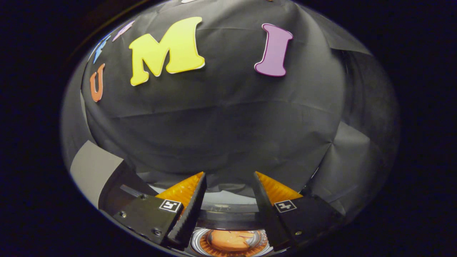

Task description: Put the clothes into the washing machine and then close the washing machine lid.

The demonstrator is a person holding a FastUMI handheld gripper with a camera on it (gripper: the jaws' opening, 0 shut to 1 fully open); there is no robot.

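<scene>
1. Washing machine (pixel 228 208) is seen at the bottom centre of the frame, below and between the fingers; a pale curved rim and a dark band beneath it are visible.
2. A round drum opening (pixel 230 242) is shown at the very bottom centre, with a ring of orange-lit perforations; an orange-toned item (pixel 228 240) is seen lying inside it; whether this is a garment cannot be told.
3. The gripper (pixel 228 176) is held above the machine; its fingers (pixel 185 200) are spread wide apart, and nothing is held between them; no contact with any object is observed.
4. A square marker is carried on each finger body, at lower left and lower right of centre.
5. The booth wall (pixel 228 125) of black cloth is seen beyond the fingertips, across the middle and upper frame; creases are visible in it.
6. A grey panel (pixel 94 169) is seen at the lower left, beside the left finger body.
</scene>
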